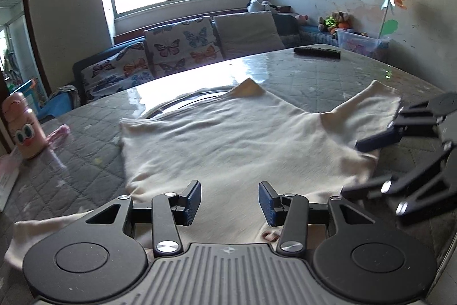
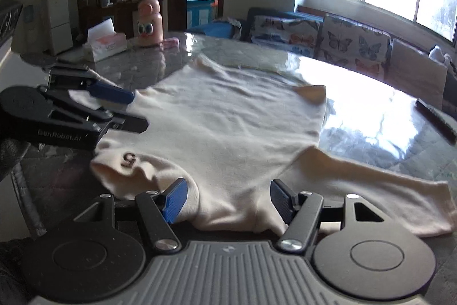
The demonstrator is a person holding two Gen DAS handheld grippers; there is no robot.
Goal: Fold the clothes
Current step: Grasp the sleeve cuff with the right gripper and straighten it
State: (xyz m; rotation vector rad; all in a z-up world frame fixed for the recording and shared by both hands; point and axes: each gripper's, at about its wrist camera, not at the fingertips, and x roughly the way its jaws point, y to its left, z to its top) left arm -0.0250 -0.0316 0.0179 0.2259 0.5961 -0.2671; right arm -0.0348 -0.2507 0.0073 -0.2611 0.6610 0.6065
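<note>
A cream long-sleeved shirt (image 1: 228, 139) lies spread flat on the table, with a small brown mark (image 2: 127, 159) on its near edge. My left gripper (image 1: 230, 202) is open, and the shirt's edge lies under and between its blue pads without being clamped. My right gripper (image 2: 228, 200) is open too, its jaws wide apart over a bunched part of the shirt (image 2: 222, 133) edge. In the left wrist view the right gripper (image 1: 368, 165) hovers at the shirt's right side near one sleeve (image 1: 371, 102). The right wrist view shows the left gripper (image 2: 128, 109) at the shirt's left side.
The table (image 1: 328, 76) has a grey quilted cover under a glossy sheet. On it stand a pink cartoon bottle (image 1: 24, 130), a tissue box (image 2: 105, 43) and a black remote (image 1: 317, 52). A sofa with butterfly cushions (image 1: 180, 45) runs behind the table under the window.
</note>
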